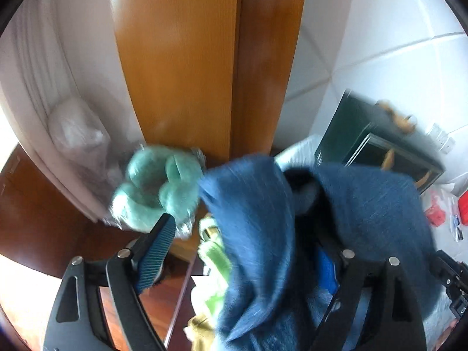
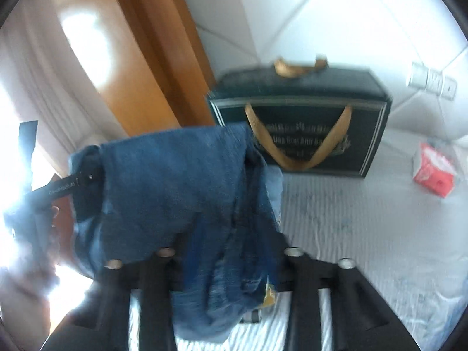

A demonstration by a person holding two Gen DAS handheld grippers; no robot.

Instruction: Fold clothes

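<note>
A blue denim garment [image 1: 257, 219] hangs bunched in front of both cameras. In the left wrist view my left gripper [image 1: 242, 225] stands wide. Its left ribbed blue pad [image 1: 158, 248] is bare and clear of the cloth, while the denim drapes over and hides the right finger. In the right wrist view the denim [image 2: 175, 190] runs down between the jaws of my right gripper [image 2: 228, 204] and covers both fingertips, so a grip cannot be made out. The left gripper's black body [image 2: 61, 187] shows at the left under the cloth.
A white striped bed sheet [image 2: 351, 219] lies below. A dark green gift bag [image 2: 301, 134] with gold handles stands at the padded white wall. A red-and-white packet [image 2: 435, 172] lies to the right. A teal plush toy [image 1: 158, 187], green-yellow cloth [image 1: 213, 263] and a wooden panel [image 1: 181, 73] are to the left.
</note>
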